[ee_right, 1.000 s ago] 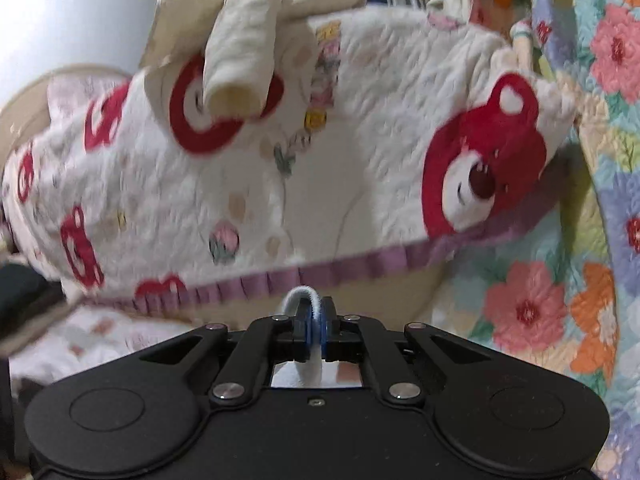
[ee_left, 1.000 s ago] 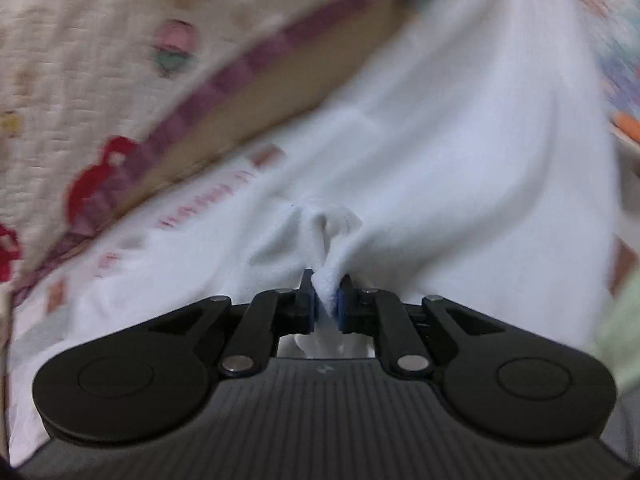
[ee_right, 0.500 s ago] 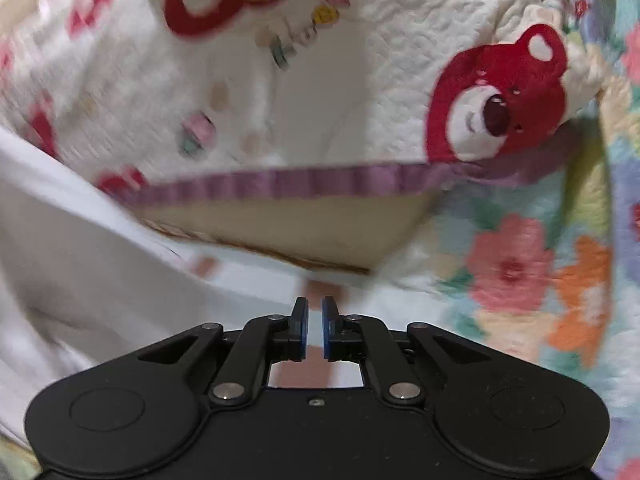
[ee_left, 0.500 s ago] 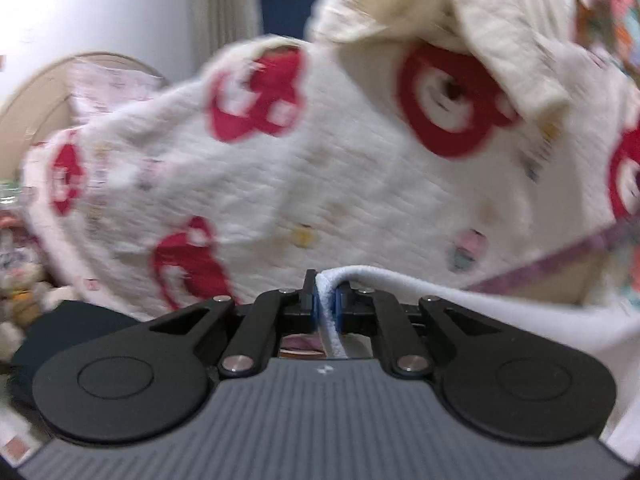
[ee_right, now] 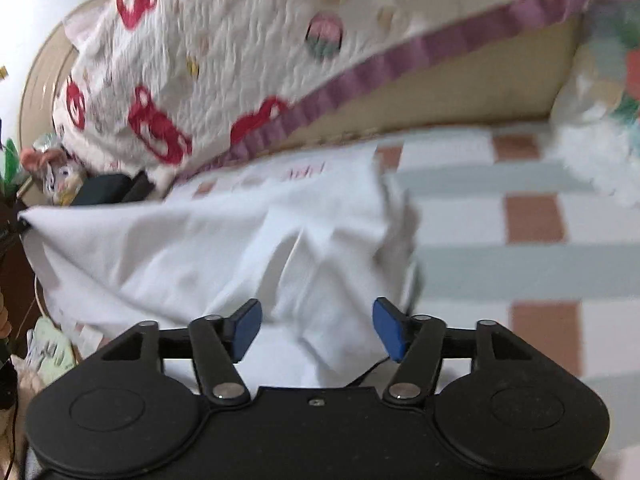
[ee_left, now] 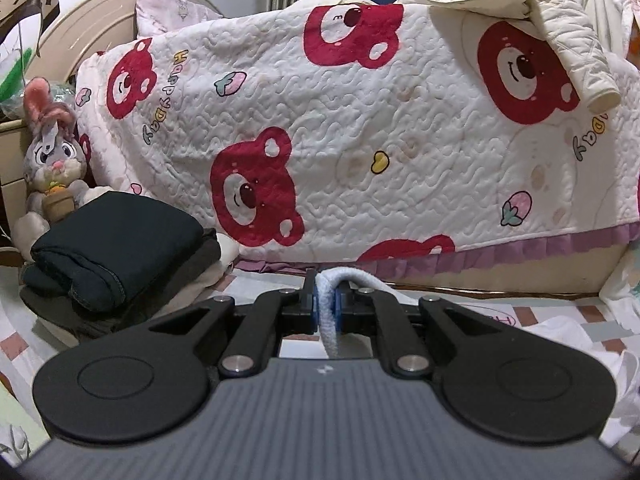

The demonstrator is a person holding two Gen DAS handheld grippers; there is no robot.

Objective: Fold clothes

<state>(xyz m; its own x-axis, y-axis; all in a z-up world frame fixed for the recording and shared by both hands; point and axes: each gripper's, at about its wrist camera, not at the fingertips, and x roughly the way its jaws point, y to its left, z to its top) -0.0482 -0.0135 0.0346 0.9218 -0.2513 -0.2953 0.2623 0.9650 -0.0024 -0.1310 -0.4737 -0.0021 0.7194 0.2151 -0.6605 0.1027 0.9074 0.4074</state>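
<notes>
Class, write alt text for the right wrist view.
The right gripper hangs open above a rumpled white garment on a checked bedsheet. A bear-print quilt with a purple frill lies behind, blurred.

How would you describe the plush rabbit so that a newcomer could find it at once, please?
Start at the big white quilt printed with red bears. Beyond its left edge, behind the stack of folded dark clothes, sits the plush rabbit. Alone there it is grey, with a pink ear.
</notes>
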